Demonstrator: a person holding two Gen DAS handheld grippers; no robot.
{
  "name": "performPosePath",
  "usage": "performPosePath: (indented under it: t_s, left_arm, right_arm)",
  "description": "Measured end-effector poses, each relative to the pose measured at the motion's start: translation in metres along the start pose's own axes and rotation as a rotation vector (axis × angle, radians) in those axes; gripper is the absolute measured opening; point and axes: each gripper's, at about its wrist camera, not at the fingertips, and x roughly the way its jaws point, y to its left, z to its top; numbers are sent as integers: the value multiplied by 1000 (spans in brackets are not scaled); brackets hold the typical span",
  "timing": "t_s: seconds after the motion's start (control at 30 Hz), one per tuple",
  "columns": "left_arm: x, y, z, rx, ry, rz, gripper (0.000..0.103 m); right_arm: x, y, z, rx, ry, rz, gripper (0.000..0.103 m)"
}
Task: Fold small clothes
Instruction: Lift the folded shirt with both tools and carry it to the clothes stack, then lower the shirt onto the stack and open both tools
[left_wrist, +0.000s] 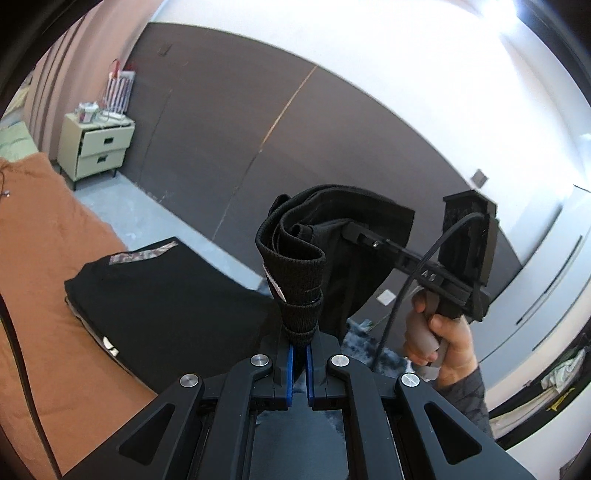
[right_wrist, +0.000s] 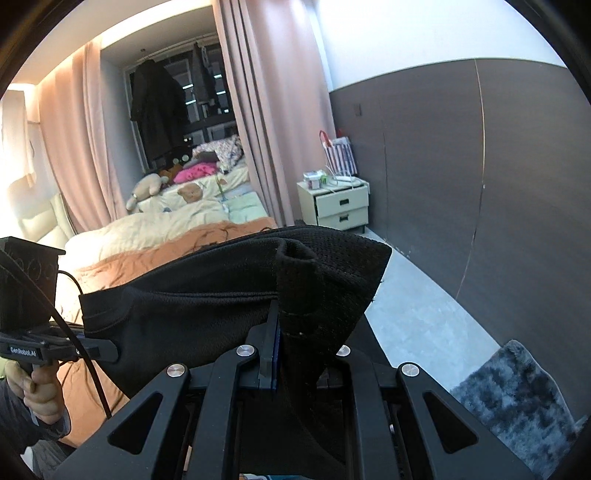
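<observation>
Both grippers hold one black garment (left_wrist: 332, 236) up in the air, above the near edge of the bed. In the left wrist view the left gripper (left_wrist: 300, 350) has its blue-lined fingers pressed together on a bunched, ribbed band of the cloth, which rises from the pinch and curls over at the top. The fingertips themselves are buried in the fabric. Further right in that view the right gripper (left_wrist: 354, 232) reaches in from the side, its tip sunk into the far part of the same garment, so its jaws are hidden there; the right hand (left_wrist: 443, 343) grips its handle below.

In the right wrist view the right gripper (right_wrist: 277, 332) pinches a fold of the black garment (right_wrist: 229, 291). Only one blue-padded finger shows; the other is covered by cloth draping down over the frame. The garment stretches left to the left gripper (right_wrist: 107, 347), whose tip is lost under the hem. The left hand (right_wrist: 37, 387) is cut off at the frame edge.

A second folded black garment (left_wrist: 166, 295) lies on the orange bedspread (left_wrist: 48, 240), its near corner hidden behind the left gripper. A cream nightstand (left_wrist: 96, 146) stands far left against the dark wall panel (left_wrist: 229, 122). A grey shaggy rug (right_wrist: 517, 406) lies on the floor, partly cropped.
</observation>
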Motion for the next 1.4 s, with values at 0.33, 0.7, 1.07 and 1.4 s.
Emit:
performPosePath:
  t_s: [0.33, 0.7, 1.07, 1.4]
  left_arm:
    - [37, 79, 25, -67, 31, 89, 4]
    - [77, 160, 26, -182, 68, 131, 4]
    - [98, 219, 19, -284, 62, 241, 5]
    - [77, 225, 6, -342, 65, 302, 57]
  right_arm:
    - [72, 35, 5, 7, 99, -3, 7]
    - [111, 45, -2, 32, 198, -8, 7]
    - [136, 27, 4, 42, 298, -113, 12]
    - [67, 13, 20, 102, 234, -181, 76]
